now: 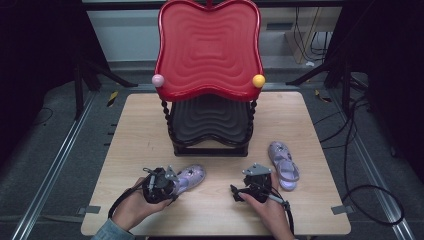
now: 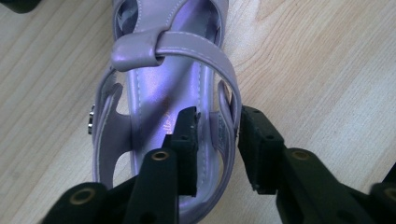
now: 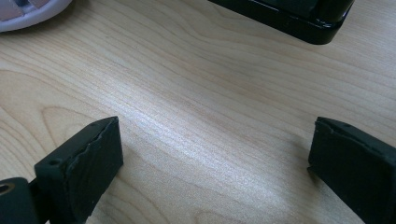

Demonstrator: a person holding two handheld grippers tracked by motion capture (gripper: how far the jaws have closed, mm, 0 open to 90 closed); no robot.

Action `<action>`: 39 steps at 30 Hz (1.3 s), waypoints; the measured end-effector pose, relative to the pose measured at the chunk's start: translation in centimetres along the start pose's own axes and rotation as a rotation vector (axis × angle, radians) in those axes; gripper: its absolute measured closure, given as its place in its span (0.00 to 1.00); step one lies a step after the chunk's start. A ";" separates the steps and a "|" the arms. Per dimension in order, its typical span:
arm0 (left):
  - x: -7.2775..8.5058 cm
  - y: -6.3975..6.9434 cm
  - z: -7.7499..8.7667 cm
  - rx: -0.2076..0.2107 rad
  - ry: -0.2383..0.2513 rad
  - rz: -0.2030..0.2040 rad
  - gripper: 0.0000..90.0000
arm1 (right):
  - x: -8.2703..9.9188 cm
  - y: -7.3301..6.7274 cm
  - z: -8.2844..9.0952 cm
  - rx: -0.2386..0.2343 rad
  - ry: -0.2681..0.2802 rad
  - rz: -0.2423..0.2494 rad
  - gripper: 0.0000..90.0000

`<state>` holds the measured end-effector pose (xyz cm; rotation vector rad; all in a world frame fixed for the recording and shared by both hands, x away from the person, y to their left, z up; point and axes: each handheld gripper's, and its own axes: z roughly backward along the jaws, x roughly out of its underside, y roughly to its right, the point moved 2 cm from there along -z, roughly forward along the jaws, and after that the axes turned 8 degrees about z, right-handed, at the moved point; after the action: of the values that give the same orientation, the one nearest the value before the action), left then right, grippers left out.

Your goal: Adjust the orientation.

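A lilac sandal (image 1: 192,176) lies on the wooden table (image 1: 150,130) in front of the left hand. My left gripper (image 1: 176,183) reaches into its heel end. In the left gripper view (image 2: 219,116), one jaw stands inside the sandal (image 2: 159,88) on the insole and the other outside, with the heel's side wall between them. A narrow gap shows at the inner jaw, so the pads are not pressing. A second lilac sandal (image 1: 283,160) lies to the right. My right gripper (image 1: 257,175) stands open over bare wood (image 3: 215,135), a little left of that sandal (image 3: 28,11).
A two-tier rack stands at the middle back of the table, with a red wavy tray (image 1: 209,45) on top and a black one (image 1: 210,120) below. Its black base (image 3: 289,18) lies just ahead of the right gripper. A pink ball (image 1: 158,80) and a yellow ball (image 1: 258,80) cap its posts.
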<state>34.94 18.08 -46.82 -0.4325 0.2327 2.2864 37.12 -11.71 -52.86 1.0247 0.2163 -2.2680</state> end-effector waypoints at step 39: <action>-0.3 -2.5 2.0 0.316 0.169 0.134 0.96 | 0.0 0.0 0.0 0.000 0.000 0.000 0.04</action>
<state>36.54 20.17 -44.94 -0.4556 0.7162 2.2894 37.12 -11.71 -52.86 1.0248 0.2166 -2.2674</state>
